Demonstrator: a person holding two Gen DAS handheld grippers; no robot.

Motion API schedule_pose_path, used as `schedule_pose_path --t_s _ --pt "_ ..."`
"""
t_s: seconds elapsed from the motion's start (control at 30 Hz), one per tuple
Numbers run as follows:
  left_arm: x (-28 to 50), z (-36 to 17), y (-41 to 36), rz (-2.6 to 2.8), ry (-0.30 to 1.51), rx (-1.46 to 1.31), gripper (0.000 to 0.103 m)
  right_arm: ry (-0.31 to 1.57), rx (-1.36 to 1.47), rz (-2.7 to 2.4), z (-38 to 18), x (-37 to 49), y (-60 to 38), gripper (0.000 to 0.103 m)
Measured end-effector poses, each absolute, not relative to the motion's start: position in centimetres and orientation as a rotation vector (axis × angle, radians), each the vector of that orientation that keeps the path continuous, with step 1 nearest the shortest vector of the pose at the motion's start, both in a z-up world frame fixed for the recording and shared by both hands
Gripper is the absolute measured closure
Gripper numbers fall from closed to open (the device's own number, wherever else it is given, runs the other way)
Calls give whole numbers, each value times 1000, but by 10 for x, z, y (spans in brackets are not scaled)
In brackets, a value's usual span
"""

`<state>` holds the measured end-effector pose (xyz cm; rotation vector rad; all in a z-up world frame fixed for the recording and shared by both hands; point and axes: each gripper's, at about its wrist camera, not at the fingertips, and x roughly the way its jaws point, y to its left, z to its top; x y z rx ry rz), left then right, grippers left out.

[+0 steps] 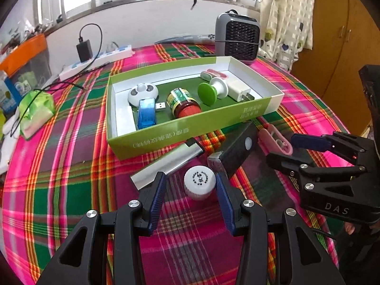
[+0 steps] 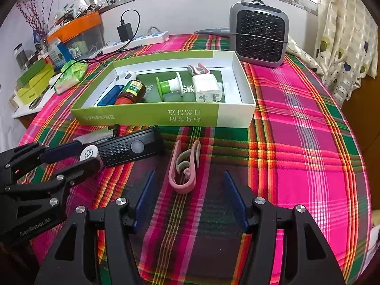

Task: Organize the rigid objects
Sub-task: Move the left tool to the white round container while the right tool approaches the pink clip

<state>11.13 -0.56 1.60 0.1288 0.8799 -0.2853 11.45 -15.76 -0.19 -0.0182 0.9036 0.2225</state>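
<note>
Four loose items lie on the plaid cloth before the shallow green-and-white cardboard box (image 1: 152, 140): one small white round-capped plastic bottle (image 1: 199, 182), one silver flat metal bar (image 1: 169, 160), one black rectangular sensor light (image 2: 131, 149), one pink-and-grey plastic clip (image 2: 184, 168). Left gripper (image 1: 191, 181) straddles the bottle, jaws open, pads near but apparently not pinching, likely lining up a grasp. Right gripper (image 2: 188, 185) is wide open around the clip, empty. Box holds seven items already.
</note>
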Motion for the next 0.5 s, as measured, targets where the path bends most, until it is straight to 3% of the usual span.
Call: schedule_pose_path --t_s 0.5 --pt "122 10 -4 -222 899 101 61 897 -66 158 -4 121 -159 44"
